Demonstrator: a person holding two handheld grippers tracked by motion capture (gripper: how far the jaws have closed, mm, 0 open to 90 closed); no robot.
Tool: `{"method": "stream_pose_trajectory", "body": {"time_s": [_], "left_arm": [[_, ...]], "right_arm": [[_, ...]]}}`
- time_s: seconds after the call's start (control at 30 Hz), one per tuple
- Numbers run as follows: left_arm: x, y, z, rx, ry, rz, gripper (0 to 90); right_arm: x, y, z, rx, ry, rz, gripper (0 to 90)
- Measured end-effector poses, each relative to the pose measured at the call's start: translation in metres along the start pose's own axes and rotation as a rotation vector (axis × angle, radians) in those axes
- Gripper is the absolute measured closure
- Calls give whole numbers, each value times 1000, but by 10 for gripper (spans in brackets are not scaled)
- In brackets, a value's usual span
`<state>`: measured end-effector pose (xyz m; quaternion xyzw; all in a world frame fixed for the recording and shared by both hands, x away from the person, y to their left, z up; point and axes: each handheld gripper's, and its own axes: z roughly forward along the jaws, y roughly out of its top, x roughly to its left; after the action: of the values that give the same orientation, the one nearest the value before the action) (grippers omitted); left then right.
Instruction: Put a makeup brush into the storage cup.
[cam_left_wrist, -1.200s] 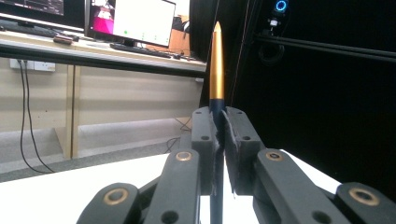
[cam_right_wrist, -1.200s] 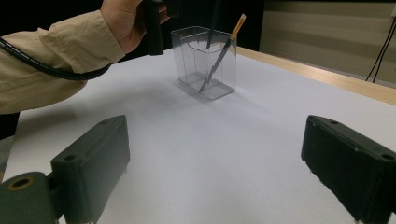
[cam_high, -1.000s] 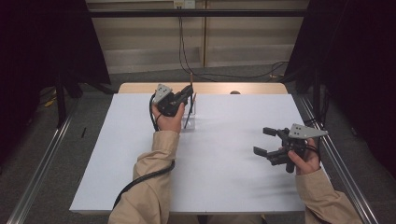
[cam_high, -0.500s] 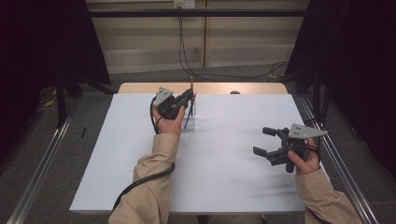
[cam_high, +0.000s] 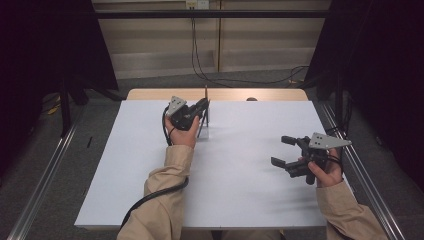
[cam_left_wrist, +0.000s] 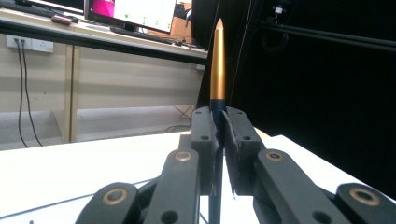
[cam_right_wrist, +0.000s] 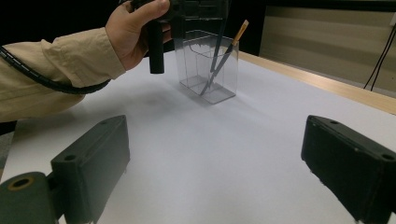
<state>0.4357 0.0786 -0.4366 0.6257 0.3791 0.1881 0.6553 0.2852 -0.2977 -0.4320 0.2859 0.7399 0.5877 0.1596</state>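
The left gripper (cam_high: 202, 107) is up at the far side of the white table (cam_high: 240, 190), roughly eleven o'clock from the table's centre, and its black jaws are clamped tight on a slim pen with a dark barrel and a gold tapered top (cam_left_wrist: 217, 65). In the left gripper view the pen stands upright between the pads, gold tip pointing straight up, dark barrel running down through the jaws. From the right gripper view, that gripper (cam_right_wrist: 187, 9) hangs over a clear plastic rectangular pen holder (cam_right_wrist: 207, 70), and the dark barrel reaches down inside the box. A second pen with a gold end (cam_right_wrist: 223, 57) leans diagonally in the same holder, its tip poking out over the rim toward two o'clock. The holder sits upright on the white surface, near the far wooden edge of the table (cam_high: 220, 94).

Over at about four o'clock, the right gripper (cam_high: 285, 151) sits well apart from the holder, jaws spread wide with nothing between them, aimed toward the left hand (cam_high: 181, 134). A black cable (cam_high: 150, 197) trails along the beige left sleeve (cam_high: 162, 200).
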Motion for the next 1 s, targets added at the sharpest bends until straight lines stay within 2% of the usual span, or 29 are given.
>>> {"method": "stream_pose_trajectory", "body": {"time_s": [0.03, 0.27, 0.67, 0.73, 0.93, 1.0], "left_arm": [[0, -1, 0, 9, 3, 11, 830], [2, -7, -2, 27, 12, -2, 829], [2, -11, -1, 47, -4, -9, 809], [2, -10, -2, 43, -12, -19, 750], [1, -5, -4, 30, -32, 2, 512], [0, -3, -6, 32, -35, 6, 466]], "right_arm": [[0, 0, 0, 0, 2, 0, 68], [1, 1, 1, 2, 7, -7, 68], [0, 1, 1, 0, 7, -10, 68], [0, 0, 1, 2, 8, -8, 68], [1, 1, 1, 0, 9, -12, 68], [1, 1, 1, 0, 9, -13, 68]]}}
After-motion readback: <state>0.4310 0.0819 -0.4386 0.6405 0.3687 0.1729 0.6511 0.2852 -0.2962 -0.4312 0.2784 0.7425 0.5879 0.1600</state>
